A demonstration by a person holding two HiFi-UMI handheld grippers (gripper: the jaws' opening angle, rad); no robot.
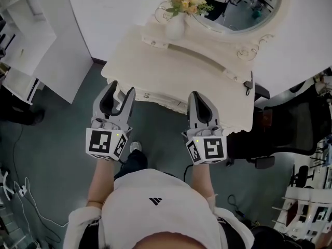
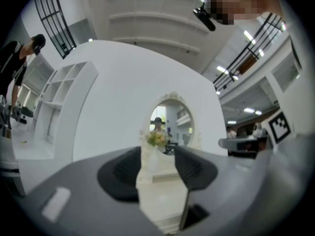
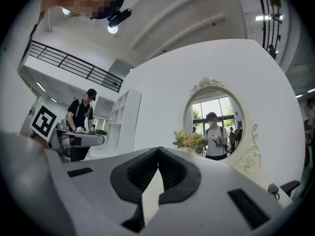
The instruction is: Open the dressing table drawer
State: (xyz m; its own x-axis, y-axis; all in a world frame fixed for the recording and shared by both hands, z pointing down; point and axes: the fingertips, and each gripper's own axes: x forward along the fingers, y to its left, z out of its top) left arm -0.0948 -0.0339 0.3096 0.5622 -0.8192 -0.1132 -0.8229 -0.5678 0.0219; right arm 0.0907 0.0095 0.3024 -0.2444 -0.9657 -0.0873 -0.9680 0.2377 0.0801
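**Drawer front straight ahead of both grippers, its knob nearer the left one**

The dressing table's drawer (image 1: 165, 101) sits shut under the front lip of the pale tabletop (image 1: 171, 71). Its long axis runs side to side along that edge, across the line both grippers point along. The left gripper (image 1: 121, 90) has its jaws spread with nothing between them, and its own view shows only the vase (image 2: 150, 159) and the tabletop through the gap. The right gripper (image 3: 158, 151) has its jaws closed tip to tip on nothing. What looks like a small knob (image 1: 147, 95) shows on the drawer front, just beyond and to the inside of the left gripper's tips and well apart from the right gripper. By this layout the left gripper is the better placed to reach forward and take it.
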